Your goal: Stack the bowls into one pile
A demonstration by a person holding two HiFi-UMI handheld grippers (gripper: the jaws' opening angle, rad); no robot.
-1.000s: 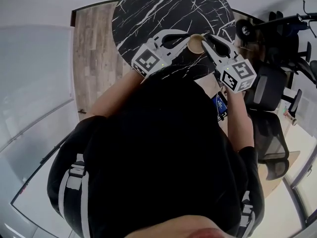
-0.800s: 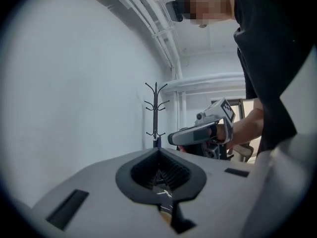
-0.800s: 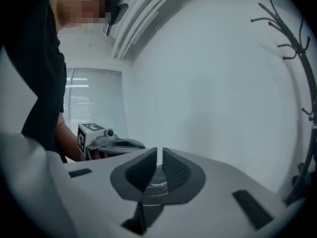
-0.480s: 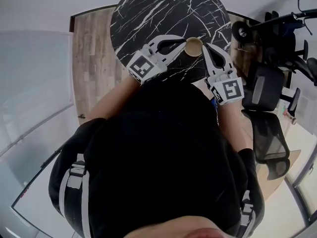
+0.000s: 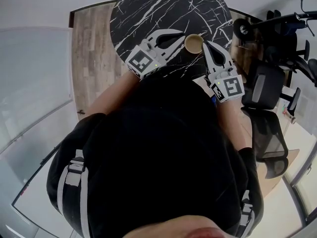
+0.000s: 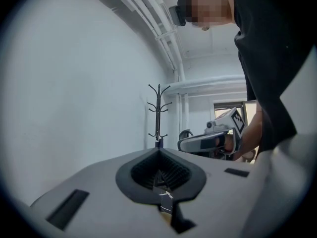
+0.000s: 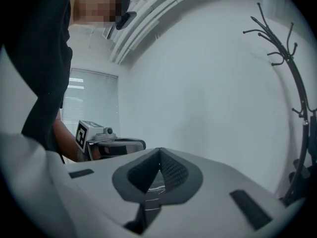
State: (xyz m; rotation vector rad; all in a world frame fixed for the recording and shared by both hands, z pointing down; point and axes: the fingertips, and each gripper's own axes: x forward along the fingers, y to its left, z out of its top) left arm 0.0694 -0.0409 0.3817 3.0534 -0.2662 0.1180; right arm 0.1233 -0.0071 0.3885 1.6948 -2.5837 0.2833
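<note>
Stacking seemingly done, I am flanking the tan round bowl (image 5: 193,43) near the black marble bench's (image 5: 148,9) near edge, left hand-held gripper (image 5: 182,34) and right hand-held gripper (image 5: 205,44) pressed together, empty; next, withdrawing.

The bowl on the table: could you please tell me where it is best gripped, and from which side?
Probably the rim of the bowl, on its right side, with one jaw inside and one outside. It stands upright, mouth up, so the rim is the free edge. The right gripper, which is shut, has its tips right beside that side.
</note>
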